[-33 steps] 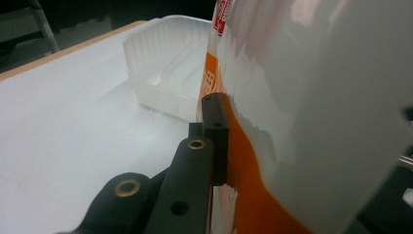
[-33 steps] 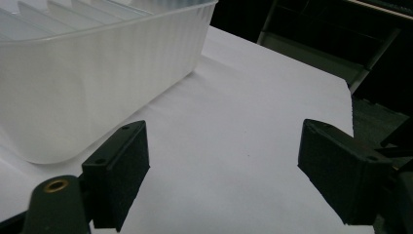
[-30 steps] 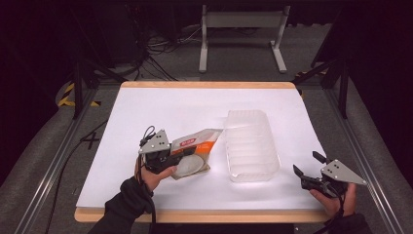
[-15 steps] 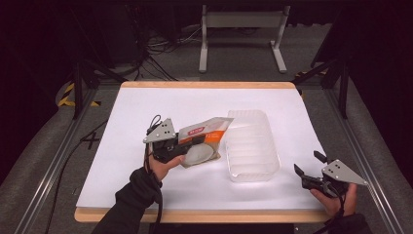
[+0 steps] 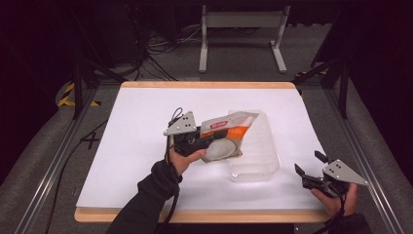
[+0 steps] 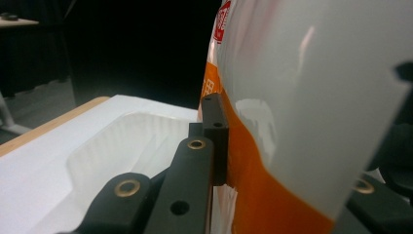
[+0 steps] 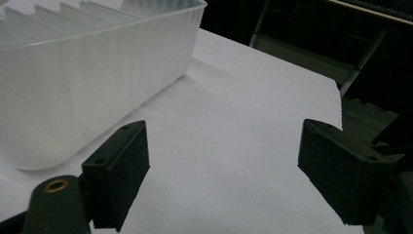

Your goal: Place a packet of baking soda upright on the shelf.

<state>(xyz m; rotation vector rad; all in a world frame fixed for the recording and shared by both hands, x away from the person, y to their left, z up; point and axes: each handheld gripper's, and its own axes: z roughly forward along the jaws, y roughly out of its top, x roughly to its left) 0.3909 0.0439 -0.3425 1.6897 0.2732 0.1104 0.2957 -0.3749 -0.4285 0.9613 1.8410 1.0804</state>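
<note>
We are pinching the packet with the left gripper, its jaws pressed onto the near left edge of the orange-and-white film, and we are holding it clear of the table, its far end hanging over the left rim of the clear plastic tray. It is looking light, glossy and limp, likely slippery, so we are judging a grip on the flat edge seam safest, not on the soft bulging middle. Our right gripper is waiting spread wide at the near right, holding nothing, well apart from the tray.
</note>
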